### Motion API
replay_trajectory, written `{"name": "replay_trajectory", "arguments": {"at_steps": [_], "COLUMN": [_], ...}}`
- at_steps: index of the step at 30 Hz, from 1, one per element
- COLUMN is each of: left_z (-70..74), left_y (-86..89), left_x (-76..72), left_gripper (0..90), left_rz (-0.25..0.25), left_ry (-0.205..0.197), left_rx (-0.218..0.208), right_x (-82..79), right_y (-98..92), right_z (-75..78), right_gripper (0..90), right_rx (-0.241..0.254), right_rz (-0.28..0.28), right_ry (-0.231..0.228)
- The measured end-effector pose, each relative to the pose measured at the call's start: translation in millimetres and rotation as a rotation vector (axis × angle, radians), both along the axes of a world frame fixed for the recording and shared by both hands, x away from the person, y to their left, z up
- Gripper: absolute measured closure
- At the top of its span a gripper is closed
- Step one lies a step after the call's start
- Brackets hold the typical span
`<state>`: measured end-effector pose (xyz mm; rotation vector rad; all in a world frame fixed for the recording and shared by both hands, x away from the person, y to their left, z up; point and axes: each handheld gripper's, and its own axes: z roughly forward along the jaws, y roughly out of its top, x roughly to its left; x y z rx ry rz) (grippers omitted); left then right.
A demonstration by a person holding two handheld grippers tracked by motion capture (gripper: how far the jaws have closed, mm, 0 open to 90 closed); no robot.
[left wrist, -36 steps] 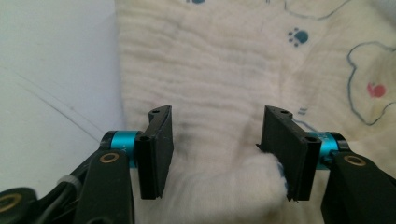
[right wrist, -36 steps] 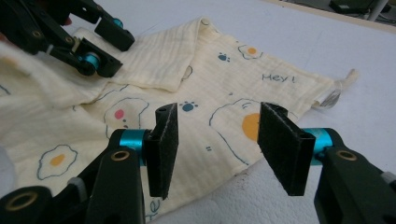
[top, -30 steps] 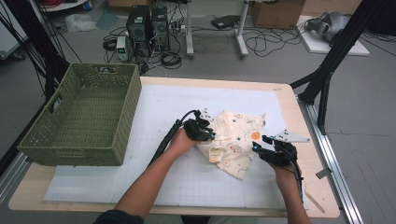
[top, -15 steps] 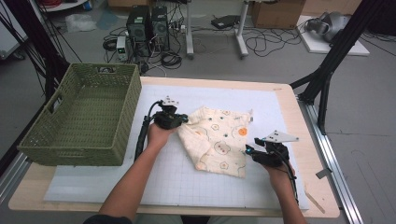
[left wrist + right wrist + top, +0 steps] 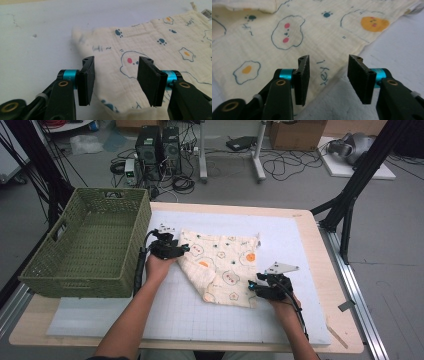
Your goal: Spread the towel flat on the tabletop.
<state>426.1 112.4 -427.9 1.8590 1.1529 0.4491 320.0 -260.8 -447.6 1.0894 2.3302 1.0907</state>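
Observation:
A cream cloth (image 5: 220,265) printed with eggs, paws and little faces lies spread on the white mat (image 5: 300,245). My left gripper (image 5: 184,249) is at the cloth's left corner. Its jaws have just been opening, and in the left gripper view the left gripper (image 5: 115,75) stands open with the cloth (image 5: 155,42) lying under and between the pads, untouched. My right gripper (image 5: 251,285) is at the cloth's near right corner. Its jaws have been closing a little. In the right gripper view the right gripper (image 5: 327,75) is still open, with the cloth (image 5: 287,35) edge running between the pads.
A green woven basket (image 5: 50,270) stands at the left of the table, close to my left hand. The wooden table edge (image 5: 330,270) borders the mat on the right. Computers and cables sit on the floor beyond the table.
My left gripper dragged the cloth's corner leftward, spreading the bunched cloth flat, then opened and let it go. My right gripper shifted left and down onto the near corner.

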Motion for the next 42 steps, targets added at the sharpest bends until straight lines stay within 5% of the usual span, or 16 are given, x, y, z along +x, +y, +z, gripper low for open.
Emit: {"name": "replay_trajectory", "arguments": {"at_steps": [6, 10, 13, 20, 29, 38, 42], "left_z": [6.8, 8.7, 8.8, -1.2, -10.1, -14.6, -11.2], "left_y": [-4.0, -17.1, -31.1, -64.8, -87.2, -86.7, -75.0], "left_x": [-8.7, -15.3, -21.3, -39.5, -53.1, -68.9, -74.6], "left_gripper": [44.1, 44.2, 43.7, 41.7, 41.9, 84.5, 88.9], "left_rz": [-0.066, -0.155, -0.227, -0.386, -0.48, -0.52, -0.475], "left_ry": [-0.037, -0.044, -0.036, -0.024, 0.003, -0.079, -0.112], "left_rx": [-0.01, -0.012, -0.011, 0.034, 0.106, 0.173, 0.101], "right_x": [2.0, 1.7, 2.7, -0.6, -1.9, -2.2, -2.3], "right_y": [-3.2, -9.8, -16.9, -24.9, -37.3, -35.2, -35.4], "right_z": [-0.4, 2.7, 2.5, 8.6, 11.1, 10.2, 10.2], "right_gripper": [84.7, 85.6, 76.3, 52.4, 46.8, 47.6, 47.8], "right_rx": [0.021, -0.031, -0.008, 0.03, 0.05, 0.035, 0.039], "right_rz": [-0.005, -0.082, -0.112, -0.15, -0.199, -0.178, -0.179], "right_ry": [0.032, -0.004, 0.014, -0.038, -0.049, -0.036, -0.034]}}
